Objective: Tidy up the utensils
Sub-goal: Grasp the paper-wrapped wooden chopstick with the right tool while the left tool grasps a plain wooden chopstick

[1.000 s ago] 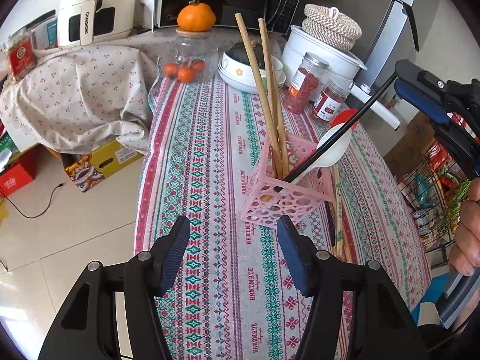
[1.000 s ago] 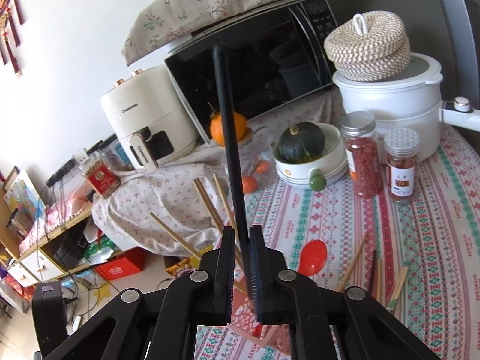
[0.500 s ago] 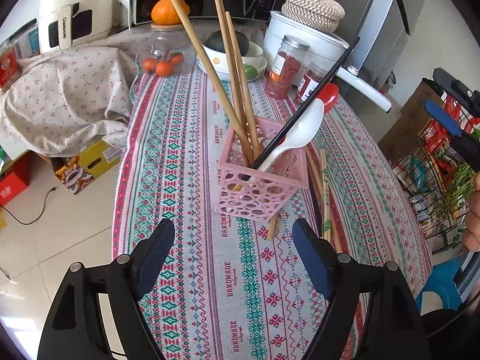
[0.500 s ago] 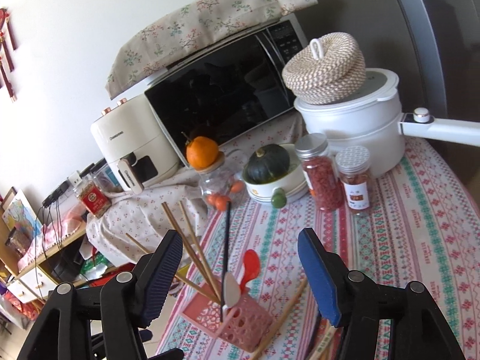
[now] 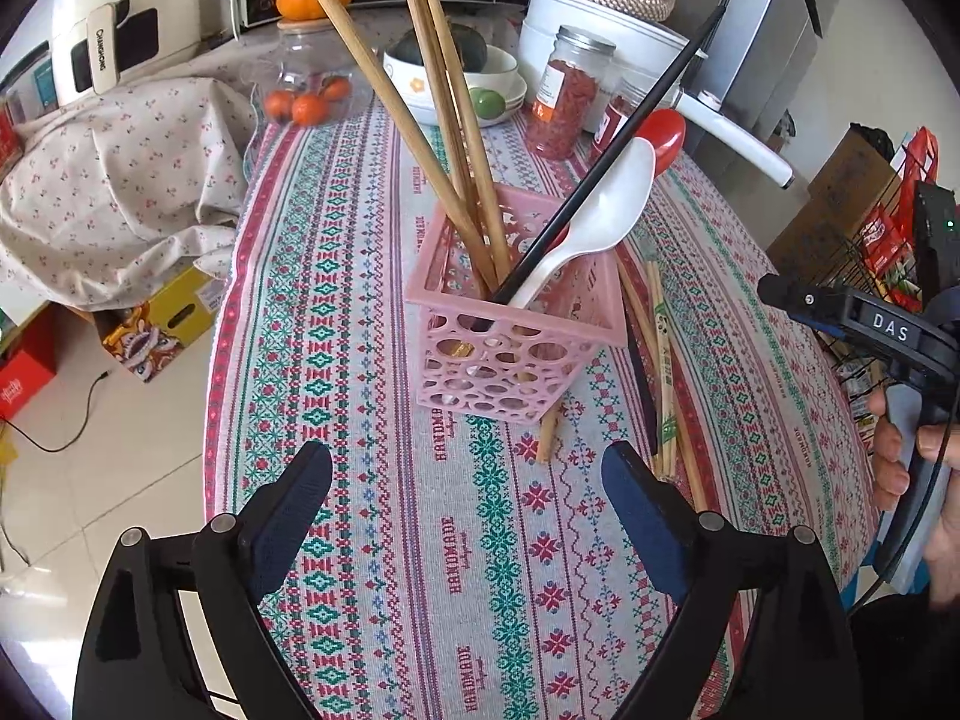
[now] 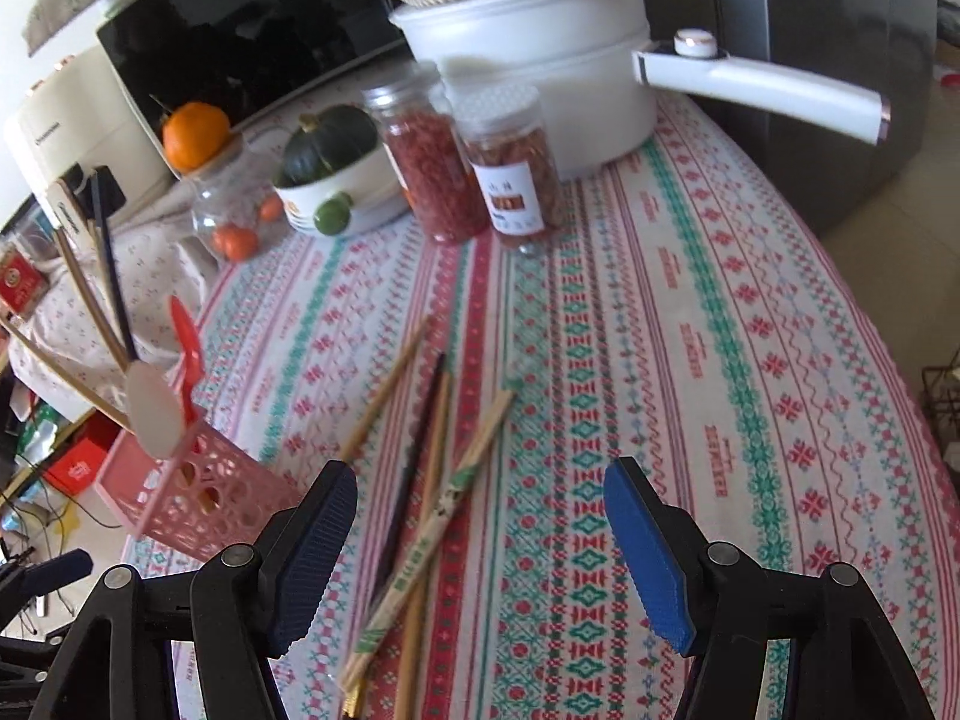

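A pink perforated basket (image 5: pixel 510 354) stands on the patterned tablecloth (image 5: pixel 336 300). It holds three wooden chopsticks (image 5: pixel 444 120), a black chopstick (image 5: pixel 618 138), a white spoon (image 5: pixel 600 210) and a red spoon (image 5: pixel 663 135). My left gripper (image 5: pixel 468 462) hovers just in front of the basket, its jaws opening with nothing between them. Several loose chopsticks (image 6: pixel 444 480), one black (image 6: pixel 420 438) and one in a paper sleeve (image 6: pixel 462 474), lie right of the basket (image 6: pixel 198 498). My right gripper (image 6: pixel 480 480) is open above their near ends, holding nothing.
At the back stand a white pot with a long handle (image 6: pixel 540 60), two spice jars (image 6: pixel 432 174), a bowl with a green squash (image 6: pixel 330 156) and a glass jar of oranges (image 6: pixel 234 210). The table's left edge drops to the floor (image 5: pixel 120 450). A wire rack (image 5: pixel 888 252) stands at the right.
The right gripper let go of the black chopstick, which now leans in the basket, then opened and dipped towards the loose chopsticks. The left gripper opened wider and came closer to the basket.
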Motion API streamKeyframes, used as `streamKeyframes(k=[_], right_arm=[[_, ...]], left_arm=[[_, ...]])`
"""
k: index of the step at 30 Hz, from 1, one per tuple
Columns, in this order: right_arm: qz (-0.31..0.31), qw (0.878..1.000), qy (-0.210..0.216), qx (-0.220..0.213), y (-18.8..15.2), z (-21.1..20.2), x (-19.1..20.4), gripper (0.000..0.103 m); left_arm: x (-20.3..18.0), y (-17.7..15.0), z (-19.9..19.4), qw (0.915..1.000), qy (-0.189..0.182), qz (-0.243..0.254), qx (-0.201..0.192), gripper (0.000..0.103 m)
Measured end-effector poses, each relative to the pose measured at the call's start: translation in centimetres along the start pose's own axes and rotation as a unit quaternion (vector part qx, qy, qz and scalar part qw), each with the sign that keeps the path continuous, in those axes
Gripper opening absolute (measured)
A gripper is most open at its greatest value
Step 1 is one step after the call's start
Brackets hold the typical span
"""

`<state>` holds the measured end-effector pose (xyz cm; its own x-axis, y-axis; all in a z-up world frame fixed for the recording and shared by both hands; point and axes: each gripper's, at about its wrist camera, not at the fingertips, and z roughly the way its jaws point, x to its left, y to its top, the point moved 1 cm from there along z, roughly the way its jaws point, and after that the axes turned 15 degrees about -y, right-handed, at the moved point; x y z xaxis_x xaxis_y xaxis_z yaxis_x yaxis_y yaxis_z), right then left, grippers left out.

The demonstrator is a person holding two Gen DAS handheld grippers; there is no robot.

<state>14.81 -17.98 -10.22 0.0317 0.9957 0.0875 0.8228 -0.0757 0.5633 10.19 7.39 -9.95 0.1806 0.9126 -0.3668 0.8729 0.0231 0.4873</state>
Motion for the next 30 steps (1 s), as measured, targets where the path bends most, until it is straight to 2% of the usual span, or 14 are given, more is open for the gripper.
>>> streamKeyframes(k=[8, 10, 12, 15, 20, 22, 24, 26, 30], right_arm=[[0.023, 0.995, -0.005, 0.098, -0.6, 5.5, 1.1, 0.071], [0.023, 0.994, -0.008, 0.108, -0.7, 6.5, 1.6, 0.063], [0.022, 0.993, -0.011, 0.113, -0.5, 7.5, 2.3, 0.049], [0.019, 0.992, -0.02, 0.12, -0.6, 8.8, 3.1, 0.037], [0.018, 0.991, -0.027, 0.127, -1.0, 9.8, 3.9, 0.028], [0.009, 0.992, -0.036, 0.122, -0.9, 9.9, 4.0, 0.022], [-0.002, 0.991, -0.049, 0.122, -0.8, 10.1, 4.3, 0.01], [-0.009, 0.99, -0.053, 0.128, -0.9, 9.9, 4.0, 0.005], [-0.011, 0.988, -0.049, 0.145, -1.5, 9.0, 2.6, 0.004]], left_arm=[[0.6, 0.5, 0.9, 0.9999, 0.001, -0.009, 0.013, 0.093], [0.6, 0.5, 1.0, 0.9999, 0.0, -0.006, 0.015, 0.093], [0.5, 0.5, 1.1, 0.9998, 0.001, -0.002, 0.018, 0.093], [0.4, 0.6, 1.2, 0.9998, 0.003, 0.004, 0.021, 0.093], [0.0, 0.4, 1.0, 0.9997, 0.003, 0.012, 0.023, 0.093], [-0.2, 0.3, 1.0, 0.9996, 0.002, 0.013, 0.025, 0.093], [-0.6, 0.1, 0.9, 0.9995, -0.001, 0.015, 0.028, 0.093], [-1.2, -0.2, 1.0, 0.9993, -0.003, 0.02, 0.033, 0.093], [-3.4, -0.6, 1.6, 0.9982, -0.003, 0.039, 0.045, 0.093]])
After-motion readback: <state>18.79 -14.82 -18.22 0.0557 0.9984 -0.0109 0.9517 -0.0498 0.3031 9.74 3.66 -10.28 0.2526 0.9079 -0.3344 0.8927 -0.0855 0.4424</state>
